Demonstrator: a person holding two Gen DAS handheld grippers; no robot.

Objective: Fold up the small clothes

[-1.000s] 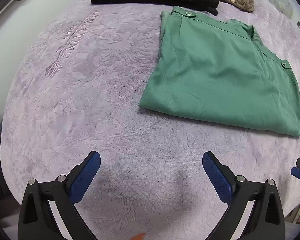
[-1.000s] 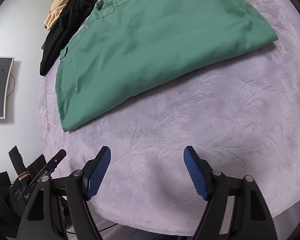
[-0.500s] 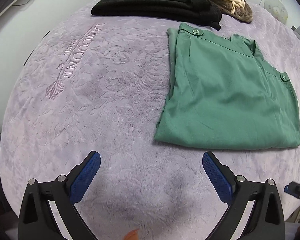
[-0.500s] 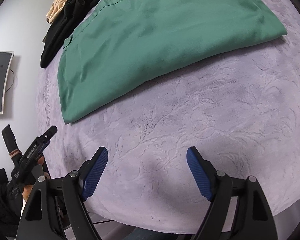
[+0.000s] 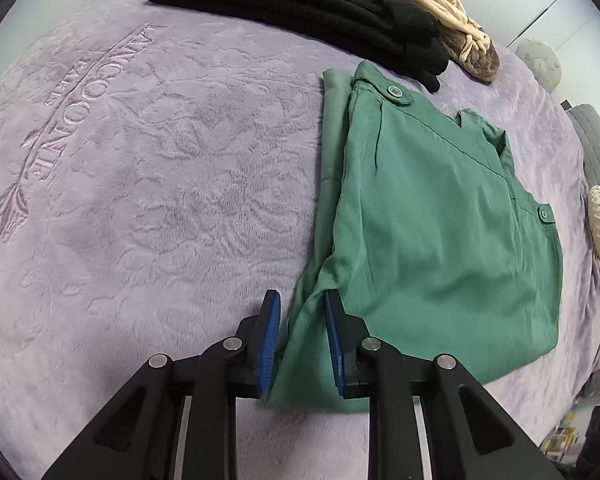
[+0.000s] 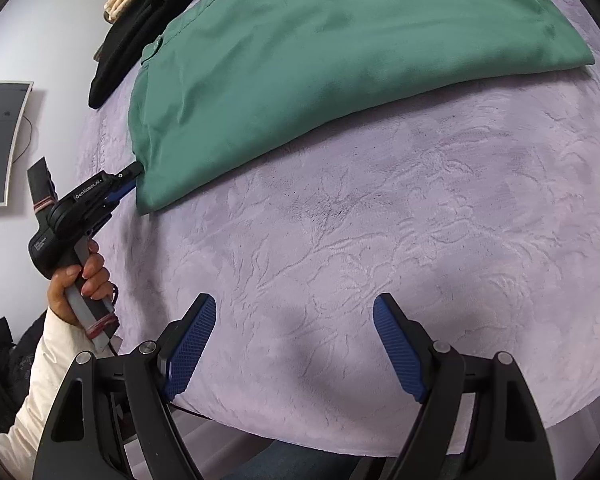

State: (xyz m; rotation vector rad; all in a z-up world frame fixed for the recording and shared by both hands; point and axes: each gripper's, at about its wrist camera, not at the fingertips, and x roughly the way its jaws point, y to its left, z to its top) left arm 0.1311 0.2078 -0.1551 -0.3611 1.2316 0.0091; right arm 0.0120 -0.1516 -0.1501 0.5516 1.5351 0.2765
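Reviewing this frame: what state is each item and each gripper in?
green garment: folded, flat on the purple blanket, near corner between the left gripper's pads.
left gripper: closing on that corner.
right gripper: open, empty.
black clothes: folded, at the far edge.

left gripper (image 5: 299, 322): black plastic linkage arms, triangular cut-outs near the base, round silver pivot screws
left pads (image 5: 269, 340): blue, finely ribbed rectangles on the inner faces
right gripper (image 6: 294, 330): same black linkage build, silver screws at the joints
right pads (image 6: 400, 354): blue with a fine dotted grid texture
left gripper body, seen from the right wrist: black housing with small white lettering, grey handle bound with red bands, thin dark cable below
sleeve (image 6: 40, 372): cream-white, long, reaching to the wrist
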